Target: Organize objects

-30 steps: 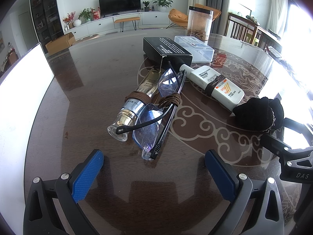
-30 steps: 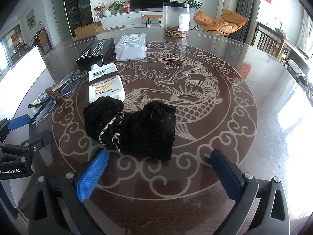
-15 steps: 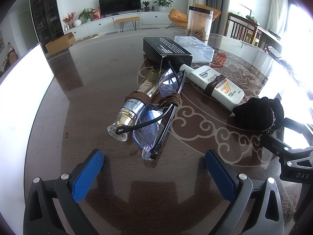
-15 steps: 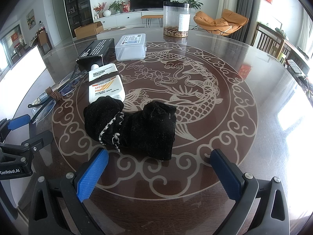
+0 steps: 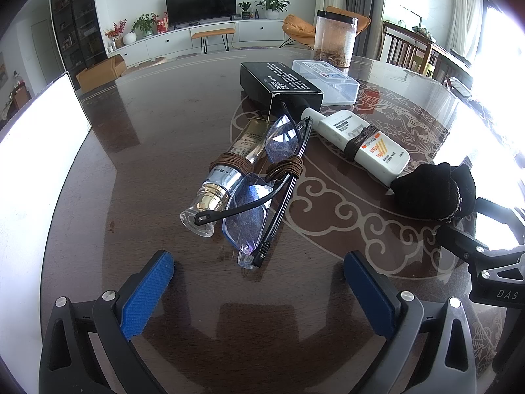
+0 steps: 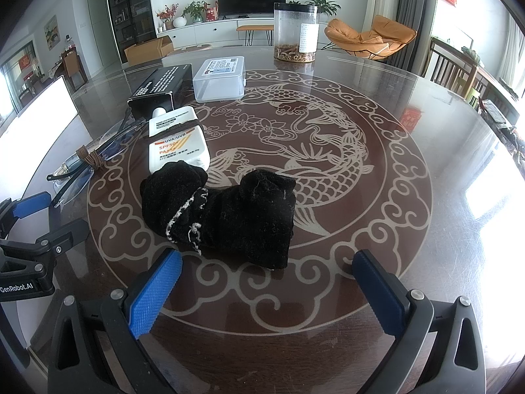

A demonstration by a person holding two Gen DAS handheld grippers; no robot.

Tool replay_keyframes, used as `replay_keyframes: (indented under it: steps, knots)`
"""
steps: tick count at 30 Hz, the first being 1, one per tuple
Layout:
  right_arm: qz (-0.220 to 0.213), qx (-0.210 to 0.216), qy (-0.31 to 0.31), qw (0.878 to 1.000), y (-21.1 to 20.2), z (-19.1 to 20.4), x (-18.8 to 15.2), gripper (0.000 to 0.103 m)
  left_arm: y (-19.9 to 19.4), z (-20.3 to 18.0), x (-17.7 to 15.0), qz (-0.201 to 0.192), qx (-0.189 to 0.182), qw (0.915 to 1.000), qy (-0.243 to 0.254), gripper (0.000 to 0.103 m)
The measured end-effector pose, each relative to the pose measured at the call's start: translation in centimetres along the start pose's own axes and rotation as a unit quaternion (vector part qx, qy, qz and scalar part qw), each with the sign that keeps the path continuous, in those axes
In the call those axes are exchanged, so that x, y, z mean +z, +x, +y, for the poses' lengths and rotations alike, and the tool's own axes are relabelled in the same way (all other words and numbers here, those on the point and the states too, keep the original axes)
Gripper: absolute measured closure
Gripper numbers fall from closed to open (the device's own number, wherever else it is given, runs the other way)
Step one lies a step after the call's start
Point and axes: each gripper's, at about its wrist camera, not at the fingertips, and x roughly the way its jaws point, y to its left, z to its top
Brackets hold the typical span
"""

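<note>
Tabletop (image 6: 377,197): white sunscreen tube (image 6: 177,146), printed "UVA/UVB SPF50+", touching black sock bundle (image 6: 226,213). Left gripper (image 5: 259,290), marked "GenRobot.AI", and right gripper (image 6: 267,292): jaws released, empty. Glasses (image 5: 262,193) lie against bottle (image 5: 226,174).

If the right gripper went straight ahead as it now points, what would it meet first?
Most likely the black sock bundle, lying just ahead between the open right gripper fingers' line; exact depth is unclear.

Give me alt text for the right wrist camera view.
An open right tool hovers just short of a black rolled sock on a dark round table with a koi inlay. A sunscreen tube, glasses and boxes lie beyond.
</note>
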Motion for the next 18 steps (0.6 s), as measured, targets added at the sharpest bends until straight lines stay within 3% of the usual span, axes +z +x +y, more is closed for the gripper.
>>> replay_keyframes:
  steps: [18]
  knots:
    - [0.0,0.0,0.0,1.0,-0.01,-0.01,0.0,0.0,0.05,0.0,0.0,0.0,0.0,1.0,0.0,0.0]
